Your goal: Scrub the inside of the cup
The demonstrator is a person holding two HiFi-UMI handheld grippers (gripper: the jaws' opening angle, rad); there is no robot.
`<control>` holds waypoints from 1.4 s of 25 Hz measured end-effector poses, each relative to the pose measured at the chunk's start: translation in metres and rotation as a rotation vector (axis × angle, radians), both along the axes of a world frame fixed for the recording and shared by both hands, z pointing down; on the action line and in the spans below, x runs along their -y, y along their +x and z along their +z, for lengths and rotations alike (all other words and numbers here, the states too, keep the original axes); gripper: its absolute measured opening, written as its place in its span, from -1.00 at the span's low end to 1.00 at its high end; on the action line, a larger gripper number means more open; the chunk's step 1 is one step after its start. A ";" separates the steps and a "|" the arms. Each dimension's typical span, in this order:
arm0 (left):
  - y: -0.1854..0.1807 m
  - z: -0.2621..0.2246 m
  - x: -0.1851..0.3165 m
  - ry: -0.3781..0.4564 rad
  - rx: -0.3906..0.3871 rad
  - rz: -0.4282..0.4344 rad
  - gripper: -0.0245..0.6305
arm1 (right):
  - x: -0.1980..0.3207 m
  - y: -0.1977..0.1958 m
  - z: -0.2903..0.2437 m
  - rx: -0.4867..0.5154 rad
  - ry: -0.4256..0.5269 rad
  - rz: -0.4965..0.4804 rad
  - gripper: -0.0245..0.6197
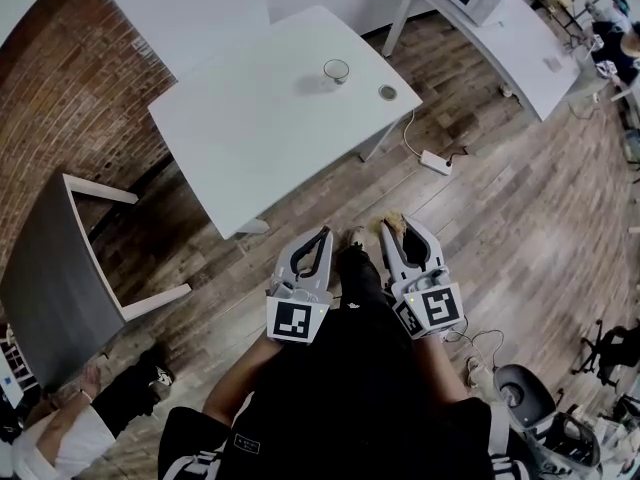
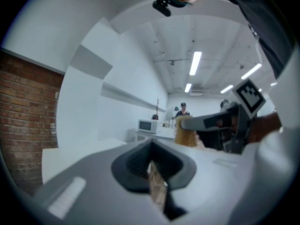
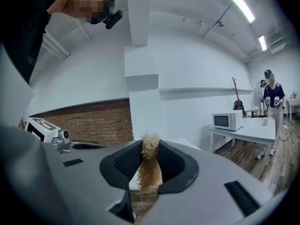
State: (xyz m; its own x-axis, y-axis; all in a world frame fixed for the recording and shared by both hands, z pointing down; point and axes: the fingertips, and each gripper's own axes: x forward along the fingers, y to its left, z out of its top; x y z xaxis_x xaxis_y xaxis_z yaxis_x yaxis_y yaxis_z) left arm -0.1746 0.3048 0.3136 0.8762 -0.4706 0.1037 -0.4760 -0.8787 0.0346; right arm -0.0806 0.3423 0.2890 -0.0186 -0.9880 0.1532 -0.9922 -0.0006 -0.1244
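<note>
The person is wearing a black short-sleeved top point(image 1: 330, 408) with a small pale label point(image 1: 245, 446). The left claw point(image 1: 324, 238), at 7 o'clock, and the right claw point(image 1: 395, 233), at 5 o'clock, are showing pale grey shells, each carrying a black-and-white marker cube point(image 1: 297, 320).

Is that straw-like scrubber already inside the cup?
No, the scrubber sits pinched in the right gripper, over the floor and well short of the cup on the white table.
</note>
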 end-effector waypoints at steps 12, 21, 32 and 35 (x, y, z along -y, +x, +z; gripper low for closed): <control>0.097 0.006 0.069 0.001 0.012 -0.089 -0.92 | 0.074 0.091 0.003 -0.016 0.035 -0.155 -0.65; 0.156 0.001 0.108 0.007 0.034 -0.167 -0.92 | 0.123 0.150 0.001 -0.005 0.013 -0.253 -0.65; 0.168 0.023 0.171 -0.046 0.037 -0.201 -0.92 | 0.192 0.163 0.012 0.004 0.002 -0.314 -0.65; 0.171 0.026 0.200 -0.049 0.026 -0.183 -0.92 | 0.217 0.167 0.015 -0.005 -0.008 -0.303 -0.65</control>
State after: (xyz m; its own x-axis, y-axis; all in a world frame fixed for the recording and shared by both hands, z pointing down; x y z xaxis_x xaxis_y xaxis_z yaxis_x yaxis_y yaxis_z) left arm -0.0040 0.1048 0.3392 0.7732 -0.6157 0.1520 -0.6291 -0.7749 0.0614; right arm 0.0865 0.1257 0.3040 -0.3112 -0.9366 0.1613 -0.9480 0.2942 -0.1211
